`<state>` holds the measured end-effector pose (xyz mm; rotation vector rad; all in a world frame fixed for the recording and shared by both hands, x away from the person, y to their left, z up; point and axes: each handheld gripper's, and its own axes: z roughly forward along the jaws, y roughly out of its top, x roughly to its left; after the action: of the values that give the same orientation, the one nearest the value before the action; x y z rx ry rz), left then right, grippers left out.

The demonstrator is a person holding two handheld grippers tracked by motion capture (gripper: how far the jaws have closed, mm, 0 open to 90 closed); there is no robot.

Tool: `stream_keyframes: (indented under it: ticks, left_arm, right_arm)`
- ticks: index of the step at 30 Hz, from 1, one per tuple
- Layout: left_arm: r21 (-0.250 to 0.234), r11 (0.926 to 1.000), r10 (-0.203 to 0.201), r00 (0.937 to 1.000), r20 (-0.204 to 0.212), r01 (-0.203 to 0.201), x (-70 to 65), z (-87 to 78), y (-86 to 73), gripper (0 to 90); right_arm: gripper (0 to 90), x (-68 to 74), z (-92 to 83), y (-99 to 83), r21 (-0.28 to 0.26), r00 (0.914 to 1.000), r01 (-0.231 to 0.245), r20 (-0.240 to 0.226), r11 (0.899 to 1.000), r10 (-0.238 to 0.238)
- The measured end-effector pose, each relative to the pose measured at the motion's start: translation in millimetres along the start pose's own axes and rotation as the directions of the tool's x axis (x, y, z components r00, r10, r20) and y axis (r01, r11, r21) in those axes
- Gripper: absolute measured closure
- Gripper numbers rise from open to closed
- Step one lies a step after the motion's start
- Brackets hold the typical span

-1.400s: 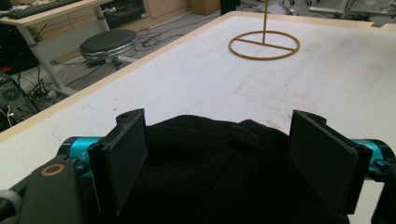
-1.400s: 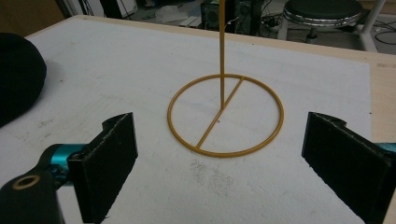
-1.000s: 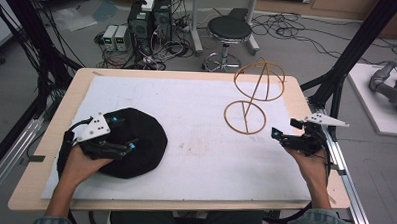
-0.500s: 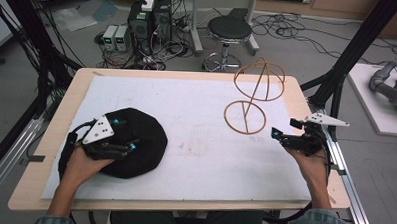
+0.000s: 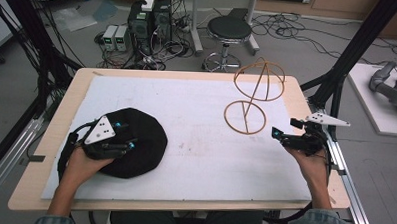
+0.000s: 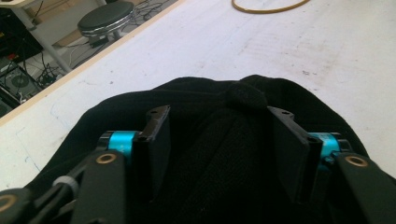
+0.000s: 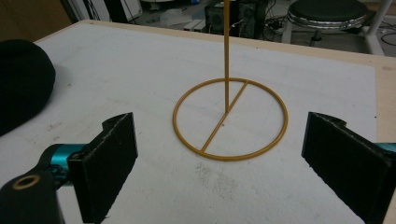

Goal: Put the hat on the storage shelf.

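Note:
A black knitted hat (image 5: 148, 135) lies flat on the white mat at the left. My left gripper (image 5: 125, 135) rests on top of it, pointing right. In the left gripper view its jaws (image 6: 217, 116) have just been closing, and a raised fold of the hat (image 6: 233, 121) stands between them with dark gaps beside the pads. A yellow wire stand (image 5: 260, 81) with a ring base (image 7: 229, 119) stands upright at the far right. My right gripper (image 5: 280, 137) hovers near the table's right edge, open and empty (image 7: 219, 135), aimed at the ring base.
The white mat (image 5: 200, 157) covers most of the wooden table (image 5: 55, 137). A stool (image 5: 229, 30) and computer boxes (image 5: 150, 15) with cables stand on the floor behind the table. Black frame posts (image 5: 354, 47) rise at both sides.
The left gripper's jaws have drawn closer together on the hat and bunched up a fold of fabric. The right gripper and the wire stand have stayed put.

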<state>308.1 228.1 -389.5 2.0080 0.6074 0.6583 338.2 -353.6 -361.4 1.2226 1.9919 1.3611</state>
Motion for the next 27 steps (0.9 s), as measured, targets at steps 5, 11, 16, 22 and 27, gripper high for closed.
stream_keyframes:
  ticks: [5,11,16,22,27]
  left_arm:
    - [0.003,0.9999,0.011,0.9999,0.01,-0.011,-0.5,-0.5,0.1,51.4]
    - [0.003,0.9999,0.015,0.9994,0.031,-0.015,-0.9,-1.5,0.3,64.3]
    - [0.003,0.9998,0.022,0.9993,0.031,-0.022,-1.0,-2.2,0.3,68.0]
    - [-0.027,0.9994,0.021,0.9993,0.03,-0.02,-1.2,-5.7,2.9,71.1]
    - [-0.052,0.9986,0.011,0.9996,0.024,-0.01,-1.0,-8.6,5.2,72.8]
  right_arm:
    - [10.1,0.0,-0.6,0.3,-0.001,1.0,-0.001,0.0,1.0,0.001]
    - [10.1,-0.1,-0.6,0.3,0.0,1.0,-0.001,0.0,1.0,0.001]
    - [10.1,0.1,-1.0,0.3,0.0,1.0,-0.006,0.001,1.0,0.006]
    - [10.1,-0.3,-1.1,0.4,-0.002,1.0,-0.002,0.003,1.0,0.002]
    - [10.1,-0.4,-1.2,0.5,-0.002,1.0,-0.003,0.005,1.0,0.003]
